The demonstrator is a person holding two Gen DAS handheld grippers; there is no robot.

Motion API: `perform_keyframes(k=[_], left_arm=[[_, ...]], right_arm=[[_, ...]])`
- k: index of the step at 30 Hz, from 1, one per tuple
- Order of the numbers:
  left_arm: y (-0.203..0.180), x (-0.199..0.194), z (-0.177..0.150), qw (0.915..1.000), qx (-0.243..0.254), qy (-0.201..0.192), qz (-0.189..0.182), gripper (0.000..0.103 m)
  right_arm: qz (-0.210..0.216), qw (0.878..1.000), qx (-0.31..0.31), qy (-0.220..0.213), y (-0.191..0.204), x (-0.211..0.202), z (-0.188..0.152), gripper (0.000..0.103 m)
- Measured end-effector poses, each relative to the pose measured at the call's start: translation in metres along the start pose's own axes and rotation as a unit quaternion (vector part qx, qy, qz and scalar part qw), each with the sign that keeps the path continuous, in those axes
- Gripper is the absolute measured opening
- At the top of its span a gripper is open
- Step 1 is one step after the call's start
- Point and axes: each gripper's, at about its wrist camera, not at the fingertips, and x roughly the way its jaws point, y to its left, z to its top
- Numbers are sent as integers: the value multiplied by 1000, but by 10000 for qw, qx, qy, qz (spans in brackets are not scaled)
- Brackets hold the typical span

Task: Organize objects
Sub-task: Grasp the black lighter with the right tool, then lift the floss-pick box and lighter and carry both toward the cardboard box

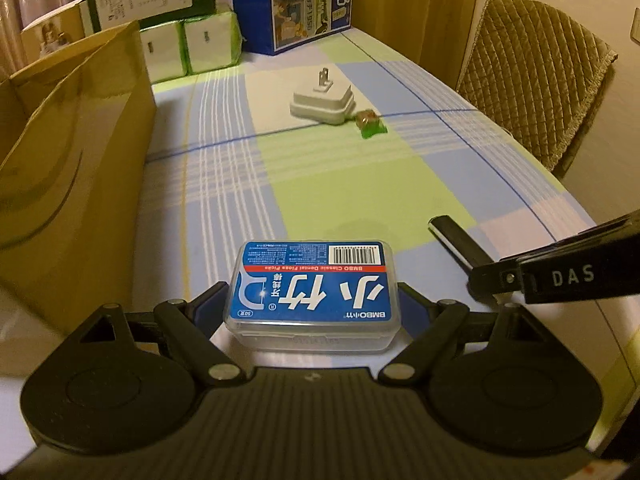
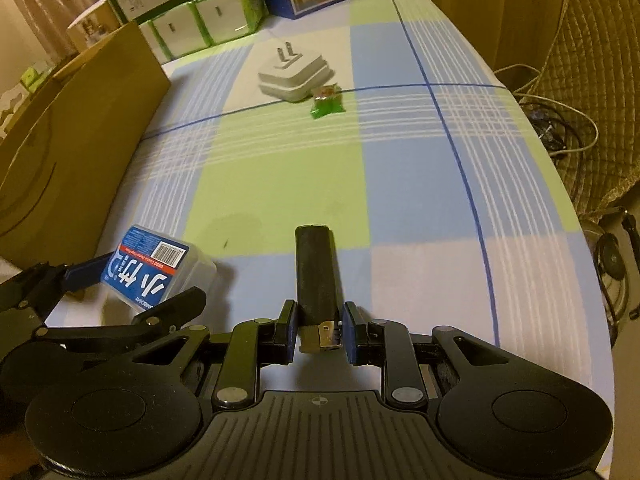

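A tall brown cardboard box (image 1: 76, 152) stands along the left edge of the checked blue, green and white tablecloth (image 1: 320, 184), close beside the left gripper. Farther back, a white square plug adapter (image 1: 322, 102) lies with its two prongs pointing up, and a small green-wrapped candy (image 1: 368, 122) sits just beside it. Green-and-white tissue packs (image 1: 192, 46) and a blue printed carton (image 1: 292, 0) close off the far end; a quilted beige chair back (image 1: 532, 76) stands to the right of the table.

The left gripper (image 1: 314, 300) pinches a clear rectangular plastic floss-pick box (image 1: 314, 292) with a blue label, a red stripe, white characters and a barcode; in the right wrist view the box sits tilted near the table's front left. The right gripper (image 2: 320, 332) has its blue-padded fingers (image 2: 290, 330) on either side of a slim black lighter (image 2: 315, 276) with a metal end, lying lengthwise on the cloth; a narrow gap shows on each side, so it is nearly closed without a clear pinch.
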Motion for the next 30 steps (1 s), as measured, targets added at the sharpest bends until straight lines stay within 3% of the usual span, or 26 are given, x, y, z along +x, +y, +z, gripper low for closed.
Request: perform_keyframes(k=[7, 14, 20, 25, 30], left_arm=[[2, -4, -8, 9999, -120, 13, -27, 84], [4, -6, -12, 9998, -167, -97, -3, 85], [5, -3, -13, 9999, -125, -88, -9, 85], [5, -3, -13, 9998, -182, -109, -14, 85], [6, -2, -12, 9997, -175, -151, 17, 85]], right_arm=[[-4, 9997, 9, -225, -2, -6, -8, 29], [-140, 9972, -561, -475, 11, 4, -6, 32], [-452, 9907, -1125, -612, 26, 12, -12, 31], [-445, 9903, -1153, -635, 26, 12, -16, 31], [-438, 9901, -1157, -662, 28, 11, -17, 19]])
